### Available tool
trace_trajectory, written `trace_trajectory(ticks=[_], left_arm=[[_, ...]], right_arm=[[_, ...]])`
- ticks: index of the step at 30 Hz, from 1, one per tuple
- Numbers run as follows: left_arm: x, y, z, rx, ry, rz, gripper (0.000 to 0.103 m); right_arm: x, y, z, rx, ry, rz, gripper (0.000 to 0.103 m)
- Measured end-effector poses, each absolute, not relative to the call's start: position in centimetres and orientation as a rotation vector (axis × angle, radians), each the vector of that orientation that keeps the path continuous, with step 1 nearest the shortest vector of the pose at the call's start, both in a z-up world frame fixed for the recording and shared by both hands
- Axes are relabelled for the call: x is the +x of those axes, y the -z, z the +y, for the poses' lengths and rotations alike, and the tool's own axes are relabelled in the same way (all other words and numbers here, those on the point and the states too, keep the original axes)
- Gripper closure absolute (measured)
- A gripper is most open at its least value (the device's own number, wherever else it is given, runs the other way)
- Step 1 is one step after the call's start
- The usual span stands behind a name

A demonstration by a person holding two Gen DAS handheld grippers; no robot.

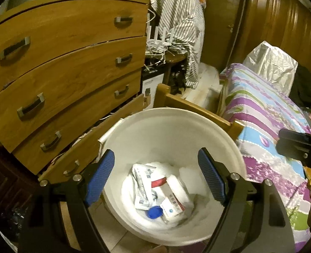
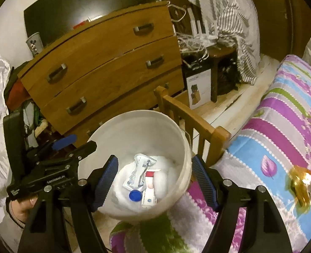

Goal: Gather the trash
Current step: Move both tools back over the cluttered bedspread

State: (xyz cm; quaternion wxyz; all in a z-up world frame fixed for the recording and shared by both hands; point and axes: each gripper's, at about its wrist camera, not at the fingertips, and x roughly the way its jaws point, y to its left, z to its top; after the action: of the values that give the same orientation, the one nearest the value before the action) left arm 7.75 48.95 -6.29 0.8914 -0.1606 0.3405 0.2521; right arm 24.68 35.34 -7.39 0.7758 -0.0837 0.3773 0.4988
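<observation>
Both my grippers hang over the white bucket (image 1: 172, 126), jaws spread and empty: the left gripper (image 1: 156, 177) and the right gripper (image 2: 155, 181) each frame its mouth. Inside lies the trash: crumpled wrappers (image 2: 139, 168), a blue cap (image 2: 135, 195), a small box (image 1: 172, 207). More trash, a gold wrapper (image 2: 300, 186), sits on the bed (image 2: 281, 137) to my right. I judge that is next; I should swing the right gripper wide of the bucket rim. The dresser (image 1: 67, 63) crowds the left and the bed frame (image 2: 189, 122) touches the bucket behind, so open room lies over the bed.
</observation>
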Motion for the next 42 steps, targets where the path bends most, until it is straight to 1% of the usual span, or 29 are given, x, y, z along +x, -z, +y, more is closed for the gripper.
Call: trace_trajectory(ticks=[7,13,20,30,37,38,39,42], left_arm=[[7.6,5.4,44.2,-0.309,-0.455,0.681,0.025],[9.1,4.8,38.4,-0.268,-0.358,0.68,0.025],[11.9,6.0,30.5,-0.203,-0.209,0.73,0.025],[16.3,9.7,16.7,-0.093,0.069,0.843,0.025],[19.2,12.1,5.6,0.007,0.273,0.925,0.025],[19.8,12.5,3.9,0.01,0.301,0.935,0.026],[20.4,12.9,2.7,0.006,0.319,0.944,0.03],[22.3,13.8,-0.5,-0.007,0.366,0.976,0.036]], right_arm=[[20.9,5.5,26.6,-0.157,-1.001,0.65,0.029],[18.5,5.1,17.9,-0.117,-0.927,0.571,0.025],[17.1,8.1,6.5,-0.019,-0.815,0.609,0.024],[16.9,15.2,-12.6,0.134,-0.524,0.721,0.024],[17.0,17.5,-20.5,0.224,-0.411,0.72,0.024],[17.1,17.6,-21.3,0.231,-0.402,0.72,0.024],[17.1,18.0,-22.3,0.237,-0.391,0.722,0.024],[17.4,19.1,-24.7,0.245,-0.364,0.73,0.024]])
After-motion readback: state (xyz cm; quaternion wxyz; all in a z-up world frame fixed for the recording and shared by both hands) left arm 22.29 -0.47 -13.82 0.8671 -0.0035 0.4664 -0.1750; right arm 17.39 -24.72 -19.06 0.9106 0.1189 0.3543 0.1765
